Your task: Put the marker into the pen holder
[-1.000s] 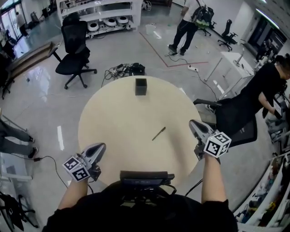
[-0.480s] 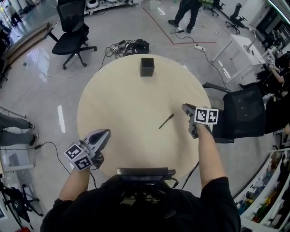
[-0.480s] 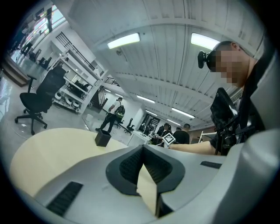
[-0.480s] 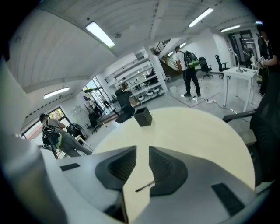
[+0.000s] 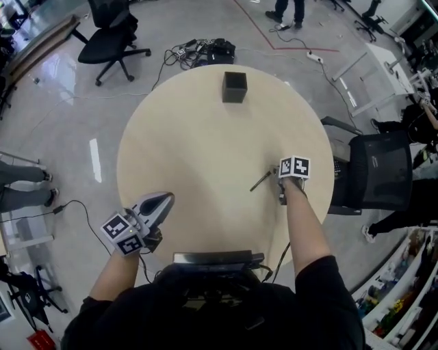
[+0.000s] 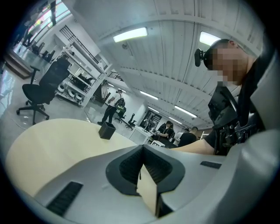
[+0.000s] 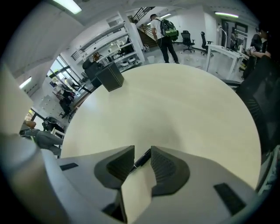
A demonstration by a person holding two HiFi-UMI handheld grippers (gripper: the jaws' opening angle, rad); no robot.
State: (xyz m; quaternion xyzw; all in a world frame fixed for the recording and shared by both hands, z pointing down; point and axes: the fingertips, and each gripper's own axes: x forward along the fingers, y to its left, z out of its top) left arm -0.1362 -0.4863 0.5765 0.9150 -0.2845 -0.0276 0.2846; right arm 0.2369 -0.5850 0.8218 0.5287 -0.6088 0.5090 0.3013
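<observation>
A thin dark marker (image 5: 260, 181) lies on the round beige table (image 5: 198, 143), right of its middle. My right gripper (image 5: 278, 180) points steeply down over the marker's near end. In the right gripper view the marker (image 7: 142, 158) sits in the gap between the jaws. They have just been opening, and the pads (image 7: 162, 165) stand apart from it. The black square pen holder (image 5: 234, 87) stands upright at the table's far edge, also seen as a pen holder (image 7: 109, 76) and a pen holder (image 6: 106, 130). My left gripper (image 5: 165, 199) is shut and empty at the near left rim, its tips (image 6: 142, 147) meeting.
A black office chair (image 5: 373, 171) stands close to the table's right side. Another chair (image 5: 113, 34) and a tangle of cables (image 5: 205, 51) are on the floor beyond the table. A person's legs (image 5: 287, 8) show far back.
My right gripper has dropped from beside the table's right rim down onto the marker, tipping to point downward. The left gripper has edged slightly inward and down.
</observation>
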